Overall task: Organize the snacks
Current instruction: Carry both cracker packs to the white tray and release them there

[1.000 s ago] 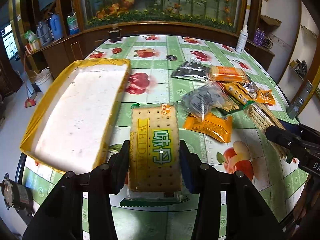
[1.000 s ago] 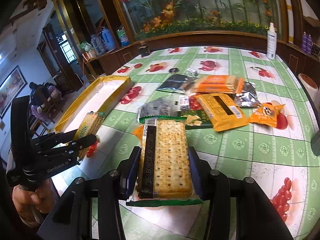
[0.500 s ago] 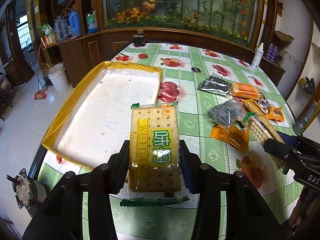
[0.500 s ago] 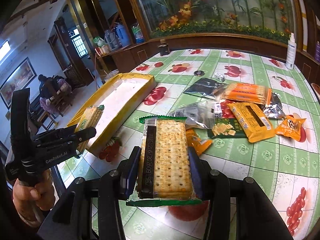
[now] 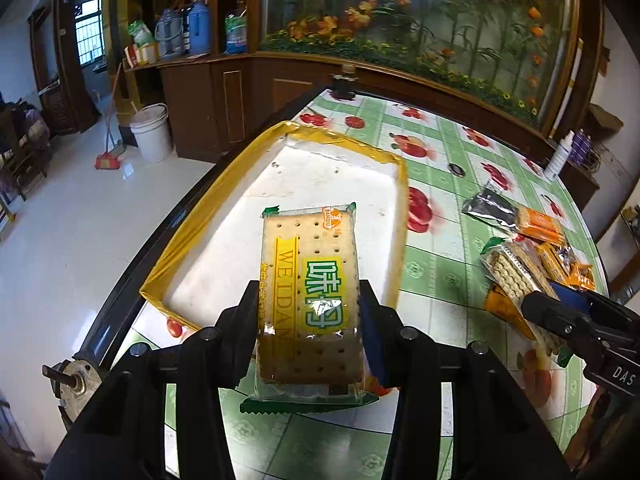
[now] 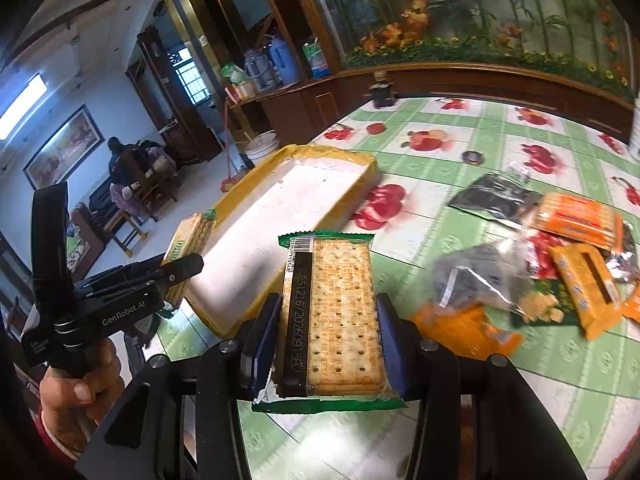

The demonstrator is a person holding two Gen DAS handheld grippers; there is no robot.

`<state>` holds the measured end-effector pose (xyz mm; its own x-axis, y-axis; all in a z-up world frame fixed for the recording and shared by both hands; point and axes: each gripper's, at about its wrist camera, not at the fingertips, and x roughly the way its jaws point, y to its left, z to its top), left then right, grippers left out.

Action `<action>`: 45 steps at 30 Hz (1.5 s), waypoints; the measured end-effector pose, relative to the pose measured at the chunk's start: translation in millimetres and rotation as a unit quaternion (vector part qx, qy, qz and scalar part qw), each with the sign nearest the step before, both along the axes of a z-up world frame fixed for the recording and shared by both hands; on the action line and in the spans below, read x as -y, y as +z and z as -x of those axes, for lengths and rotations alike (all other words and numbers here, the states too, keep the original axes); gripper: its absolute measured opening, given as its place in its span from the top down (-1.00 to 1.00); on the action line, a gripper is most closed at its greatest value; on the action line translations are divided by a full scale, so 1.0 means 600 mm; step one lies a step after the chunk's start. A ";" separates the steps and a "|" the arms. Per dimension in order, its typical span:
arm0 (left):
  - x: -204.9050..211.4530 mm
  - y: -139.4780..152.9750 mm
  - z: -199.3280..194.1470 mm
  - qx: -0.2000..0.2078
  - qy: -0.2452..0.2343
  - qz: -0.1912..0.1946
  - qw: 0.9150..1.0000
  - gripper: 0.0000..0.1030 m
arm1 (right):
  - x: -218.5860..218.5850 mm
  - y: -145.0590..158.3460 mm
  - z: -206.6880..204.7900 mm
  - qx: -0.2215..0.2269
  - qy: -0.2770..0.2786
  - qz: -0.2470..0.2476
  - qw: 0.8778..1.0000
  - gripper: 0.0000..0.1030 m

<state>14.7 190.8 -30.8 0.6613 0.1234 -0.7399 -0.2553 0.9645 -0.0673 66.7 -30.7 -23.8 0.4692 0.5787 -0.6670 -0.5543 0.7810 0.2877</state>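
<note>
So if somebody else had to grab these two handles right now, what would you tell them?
Left gripper: shut on a yellow-label cracker pack, held above the near end of the yellow-rimmed tray.
Right gripper: shut on a second cracker pack, barcode side up, over the table beside the tray.
Done: nothing is in the tray yet.
Left: set both packs in the tray, then collect the pile of snacks lying on the tablecloth.

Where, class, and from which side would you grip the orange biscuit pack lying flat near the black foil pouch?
Grip the orange biscuit pack across its two long edges, coming down from above. It lies flat and long on the table, with the black foil pouch against one short end, so the long sides are likely freest.
</note>
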 end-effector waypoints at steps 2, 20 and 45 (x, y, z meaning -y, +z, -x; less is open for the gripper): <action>-0.008 -0.003 -0.003 -0.002 0.006 0.000 1.000 0.14 | -0.021 0.000 -0.008 -0.002 0.010 -0.002 1.000 0.09; -0.068 -0.052 -0.083 -0.043 0.038 0.016 0.998 0.14 | -0.193 -0.022 -0.122 -0.028 0.059 -0.021 0.998 0.09; -0.068 -0.063 -0.073 -0.051 0.061 0.021 0.997 -0.39 | -0.202 -0.035 -0.146 0.006 0.032 0.015 0.999 -0.07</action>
<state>58.4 231.3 -68.3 0.5643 0.1667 -0.8086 -0.3783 0.9227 -0.0738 154.3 90.6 -44.8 0.4400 0.5877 -0.6790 -0.6075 0.7517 0.2569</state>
